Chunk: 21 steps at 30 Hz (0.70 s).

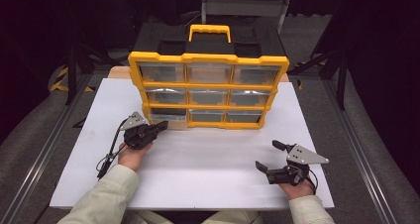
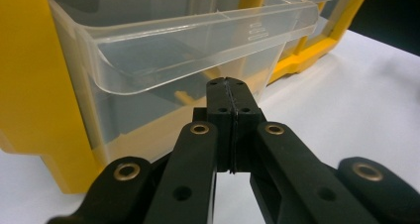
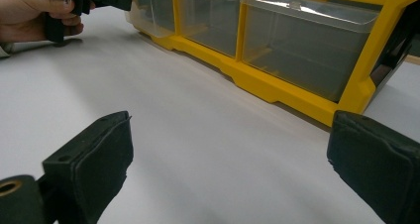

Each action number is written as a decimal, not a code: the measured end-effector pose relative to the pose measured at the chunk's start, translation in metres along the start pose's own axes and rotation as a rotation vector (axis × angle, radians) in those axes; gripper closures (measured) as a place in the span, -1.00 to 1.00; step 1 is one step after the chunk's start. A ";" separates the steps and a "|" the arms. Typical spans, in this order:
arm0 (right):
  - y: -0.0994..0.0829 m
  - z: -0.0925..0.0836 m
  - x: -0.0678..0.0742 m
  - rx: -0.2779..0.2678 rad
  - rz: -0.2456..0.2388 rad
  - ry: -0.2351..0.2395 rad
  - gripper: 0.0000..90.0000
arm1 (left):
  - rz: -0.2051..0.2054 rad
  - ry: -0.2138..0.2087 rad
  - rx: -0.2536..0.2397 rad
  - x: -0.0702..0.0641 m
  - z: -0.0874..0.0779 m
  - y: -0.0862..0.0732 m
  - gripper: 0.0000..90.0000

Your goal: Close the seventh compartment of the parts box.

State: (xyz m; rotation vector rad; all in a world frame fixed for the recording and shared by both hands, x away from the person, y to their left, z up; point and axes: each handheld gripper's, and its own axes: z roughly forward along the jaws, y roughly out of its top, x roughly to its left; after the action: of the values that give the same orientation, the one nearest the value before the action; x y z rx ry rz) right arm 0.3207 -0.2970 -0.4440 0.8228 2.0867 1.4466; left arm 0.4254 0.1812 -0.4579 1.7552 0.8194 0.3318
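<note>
Two claws out: left claw [image 1: 162,126] pinched tight, nosing the bottom-left drawer [image 1: 167,118] at twelve o'clock to shove it; right claw [image 1: 270,156] wide, idle.

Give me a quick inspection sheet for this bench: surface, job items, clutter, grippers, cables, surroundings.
Surface: white board, bare in front of the organizer.
Job's things: yellow drawer organizer upright, nine clear drawers; bottom-left drawer sticks out a little from the frame.
Clutter: nothing seen.
Grippers: left gripper with jaws shut, nothing between them, tips just below the lip of that drawer; right gripper open, nothing in it, resting apart on the board.
Cables: black cable trails from the left gripper.
Surroundings: dark, grey floor, metal rails beside the table.
</note>
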 end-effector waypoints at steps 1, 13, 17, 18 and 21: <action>0.000 0.000 0.000 0.000 0.000 0.000 -0.90 | -0.004 0.005 0.002 0.000 0.001 0.000 0.99; 0.000 0.000 -0.001 0.001 0.004 -0.001 -0.90 | -0.030 0.064 0.019 0.000 0.008 0.002 0.99; 0.000 0.000 -0.001 0.001 0.005 0.000 -0.90 | -0.035 0.075 0.023 0.001 0.009 0.002 0.99; 0.000 0.000 -0.001 0.001 0.005 0.000 -0.90 | -0.035 0.079 0.023 0.001 0.010 0.002 0.99; 0.000 -0.001 -0.001 0.000 0.006 -0.001 -0.90 | -0.039 0.086 0.027 0.001 0.011 0.002 0.99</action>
State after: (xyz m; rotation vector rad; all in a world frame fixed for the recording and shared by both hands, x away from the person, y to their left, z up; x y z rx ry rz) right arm 0.3207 -0.2981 -0.4442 0.8297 2.0851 1.4493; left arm 0.4337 0.1731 -0.4597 1.7574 0.9217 0.3738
